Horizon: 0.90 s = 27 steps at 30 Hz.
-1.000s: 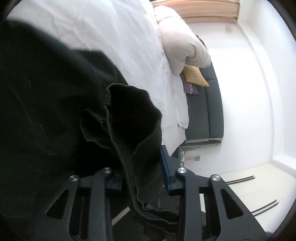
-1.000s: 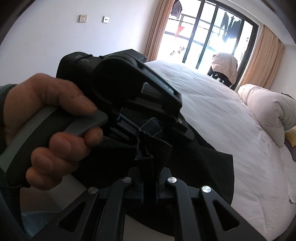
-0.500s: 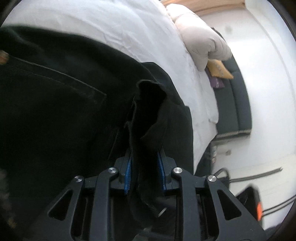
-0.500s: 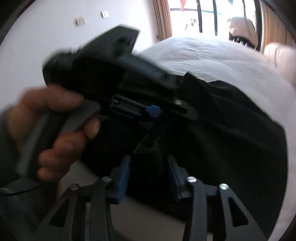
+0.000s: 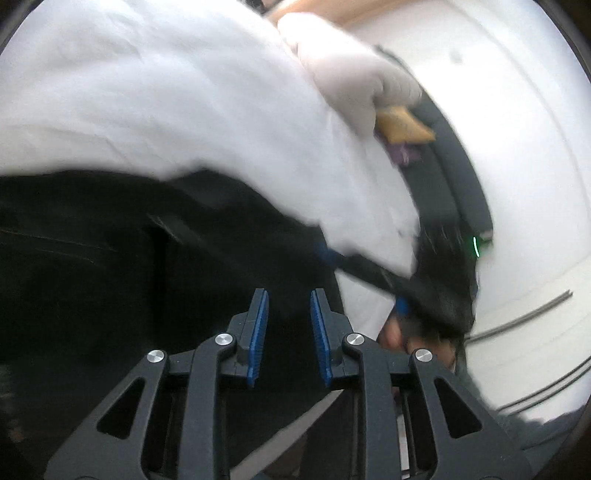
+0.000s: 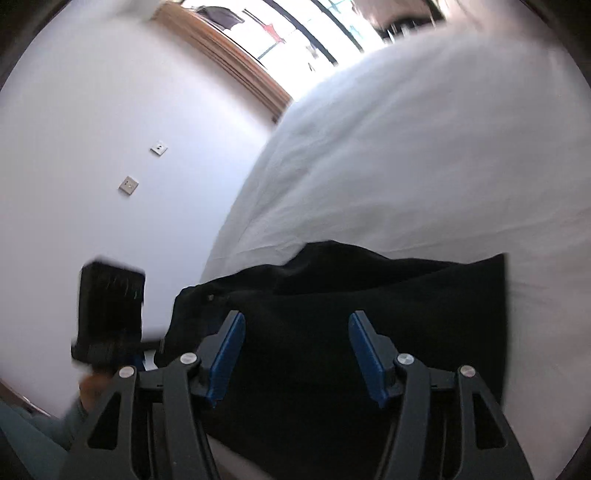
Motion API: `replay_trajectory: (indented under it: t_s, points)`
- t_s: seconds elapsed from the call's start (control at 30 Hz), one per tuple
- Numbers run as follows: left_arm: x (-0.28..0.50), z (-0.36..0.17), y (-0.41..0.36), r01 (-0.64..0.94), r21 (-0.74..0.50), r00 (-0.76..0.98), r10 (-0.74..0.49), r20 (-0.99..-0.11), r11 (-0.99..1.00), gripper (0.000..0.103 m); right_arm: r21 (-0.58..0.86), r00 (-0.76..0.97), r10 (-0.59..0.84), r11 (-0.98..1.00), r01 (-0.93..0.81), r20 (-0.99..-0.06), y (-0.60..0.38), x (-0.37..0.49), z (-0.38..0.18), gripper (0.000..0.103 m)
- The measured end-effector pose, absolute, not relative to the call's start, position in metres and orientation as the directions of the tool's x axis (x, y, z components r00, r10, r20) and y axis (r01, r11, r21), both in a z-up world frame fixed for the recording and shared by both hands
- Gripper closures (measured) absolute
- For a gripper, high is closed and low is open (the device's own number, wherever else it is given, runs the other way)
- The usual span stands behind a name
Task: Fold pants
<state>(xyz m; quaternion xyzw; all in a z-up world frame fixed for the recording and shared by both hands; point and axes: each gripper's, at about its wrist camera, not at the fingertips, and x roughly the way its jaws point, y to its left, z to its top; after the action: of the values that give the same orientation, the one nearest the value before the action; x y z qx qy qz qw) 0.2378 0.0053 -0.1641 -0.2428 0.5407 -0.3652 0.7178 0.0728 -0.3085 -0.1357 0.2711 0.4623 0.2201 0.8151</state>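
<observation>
Black pants (image 6: 332, 314) on the bed (image 6: 424, 166) — directly beneath both spread, empty grippers: right gripper (image 6: 297, 354), left gripper (image 5: 288, 332).

Both claws have released the pants (image 6: 351, 332).

White bed (image 6: 424, 155), pale wall (image 6: 92, 110), bright window (image 6: 295, 33).

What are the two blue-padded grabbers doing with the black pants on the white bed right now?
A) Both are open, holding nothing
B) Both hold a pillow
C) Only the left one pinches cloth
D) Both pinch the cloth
A: the left gripper and the right gripper both show a bare gap between their blue pads, with the black pants lying loose on the white bed.
</observation>
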Motion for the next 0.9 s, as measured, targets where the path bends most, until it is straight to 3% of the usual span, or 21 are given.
replay_trajectory:
  t_s: [0.07,0.13,0.2,0.3,0.47,0.5,0.57,0.6,0.63,0.67,0.73,0.9]
  points:
    - [0.236,-0.200,-0.012,0.201,-0.727,0.077,-0.750,-0.657,0.657,0.080,0.598,0.450,0.532,0.801,0.008,-0.718,-0.313,0.092,-0.170,0.042]
    - [0.226,-0.213,-0.011,0.221,-0.722,0.076,-0.750,-0.657,0.655,0.081,0.635,0.477,0.549,0.772,0.025,-0.686,-0.319,0.096,-0.181,0.054]
    - [0.218,-0.211,-0.002,0.243,-0.725,0.088,-0.759,-0.645,0.645,0.081,0.634,0.525,0.508,0.769,0.080,-0.683,-0.334,0.096,-0.176,0.053]
    - [0.214,-0.209,0.010,0.234,-0.721,0.100,-0.754,-0.649,0.652,0.081,0.634,0.539,0.494,0.766,0.101,-0.682,-0.343,0.087,-0.161,0.047]
    - [0.202,-0.200,-0.001,0.252,-0.666,0.138,-0.707,-0.694,0.702,0.080,0.759,0.520,0.678,0.646,-0.083,-0.520,-0.314,0.021,-0.137,0.038]
    - [0.197,-0.198,-0.008,0.257,-0.649,0.147,-0.692,-0.706,0.716,0.081,0.770,0.512,0.687,0.634,-0.074,-0.516,-0.312,0.009,-0.144,0.033]
    - [0.208,-0.199,-0.034,0.275,-0.611,0.158,-0.662,-0.733,0.742,0.080,0.733,0.477,0.637,0.679,0.025,-0.606,-0.316,-0.005,-0.170,0.030]
    - [0.206,-0.198,-0.040,0.286,-0.588,0.160,-0.642,-0.749,0.757,0.081,0.721,0.466,0.611,0.687,0.089,-0.640,-0.321,-0.016,-0.186,0.052]
    - [0.205,-0.196,-0.045,0.295,-0.567,0.167,-0.626,-0.762,0.769,0.081,0.726,0.494,0.594,0.677,0.121,-0.635,-0.330,-0.023,-0.190,0.067]
    - [0.201,-0.191,-0.063,0.301,-0.553,0.173,-0.614,-0.770,0.777,0.080,0.739,0.509,0.584,0.653,0.168,-0.632,-0.338,-0.029,-0.189,0.066]
    - [0.201,-0.188,-0.073,0.304,-0.533,0.181,-0.597,-0.782,0.790,0.081,0.769,0.541,0.578,0.596,0.232,-0.611,-0.350,-0.039,-0.178,0.049]
    - [0.191,-0.185,-0.083,0.294,-0.531,0.185,-0.592,-0.784,0.795,0.080,0.808,0.533,0.664,0.586,0.063,-0.524,-0.318,-0.045,-0.140,0.037]
